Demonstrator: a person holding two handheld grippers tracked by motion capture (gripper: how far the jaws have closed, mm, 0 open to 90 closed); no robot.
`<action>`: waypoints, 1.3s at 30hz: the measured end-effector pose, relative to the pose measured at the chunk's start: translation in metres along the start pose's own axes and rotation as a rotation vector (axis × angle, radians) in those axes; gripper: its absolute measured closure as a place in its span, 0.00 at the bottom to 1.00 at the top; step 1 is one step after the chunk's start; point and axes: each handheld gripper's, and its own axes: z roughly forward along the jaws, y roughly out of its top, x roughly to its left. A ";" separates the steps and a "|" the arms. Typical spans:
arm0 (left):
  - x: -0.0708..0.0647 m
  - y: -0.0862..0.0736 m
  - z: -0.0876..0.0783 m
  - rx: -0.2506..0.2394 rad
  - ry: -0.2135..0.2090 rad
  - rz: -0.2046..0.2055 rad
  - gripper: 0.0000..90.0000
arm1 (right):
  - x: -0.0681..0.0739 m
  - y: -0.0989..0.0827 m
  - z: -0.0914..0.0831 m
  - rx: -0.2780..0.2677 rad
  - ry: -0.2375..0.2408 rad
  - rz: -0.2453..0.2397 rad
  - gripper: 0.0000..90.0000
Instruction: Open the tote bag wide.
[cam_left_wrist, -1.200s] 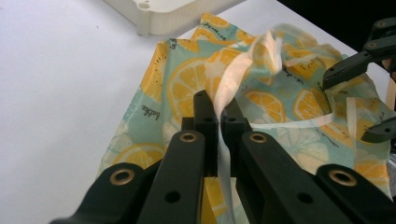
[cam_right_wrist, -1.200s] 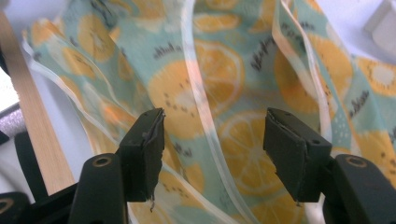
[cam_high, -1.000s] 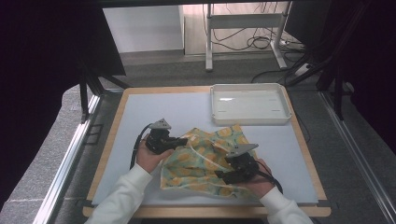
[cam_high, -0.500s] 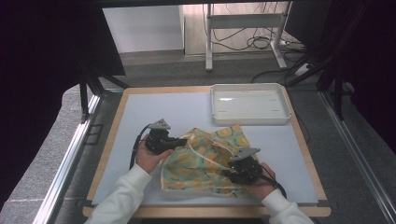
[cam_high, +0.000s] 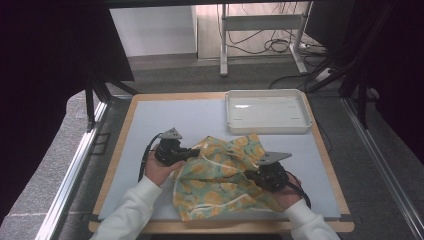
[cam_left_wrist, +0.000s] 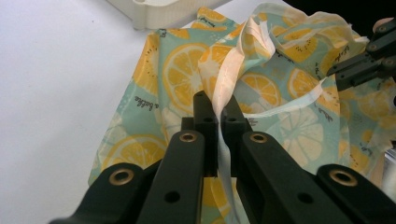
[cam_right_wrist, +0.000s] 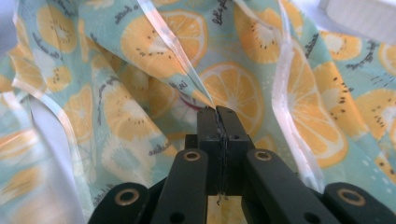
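A wide tabletop (cam_high: 150, 130) with a pale blue-grey surface and a light wooden rim spreads across the high view, standing on a grey floor. Lying crumpled on its near half, between the person's 2 hands, is a cloth (cam_high: 220, 185) printed with orange and lemon slices on a pale teal ground, edged with a cream hem; its far corner reaches close to a shallow white tray (cam_high: 235, 107) that sits at the far right of the tabletop. 2 forearms in white sleeves (cam_high: 125, 215) come in from the bottom edge. The left tongs (cam_high: 192, 154) rest at the cloth's left edge, and in the left gripper view (cam_left_wrist: 217, 109) the 2 black jaws are pressed together on a fold of the cream hem, which runs down between them. The right tongs (cam_high: 250, 175) sit on the cloth's right part, and in the right gripper view (cam_right_wrist: 217, 114) the jaws have just been closing and now meet on a pinched ridge of the printed cloth, with a thin sliver of fabric caught between them. The other pair of tongs shows at the right edge of the left gripper view, above the cloth.
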 end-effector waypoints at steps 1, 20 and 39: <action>0.000 0.000 0.000 -0.002 0.002 0.001 0.99 | -0.001 0.002 -0.002 -0.009 0.003 -0.004 0.99; 0.002 0.004 -0.009 -0.042 0.013 -0.012 0.99 | -0.012 0.029 -0.015 -0.091 -0.029 -0.024 0.99; 0.017 0.006 0.015 -0.014 0.154 0.001 0.99 | -0.056 0.053 0.047 -0.062 -0.192 -0.025 0.99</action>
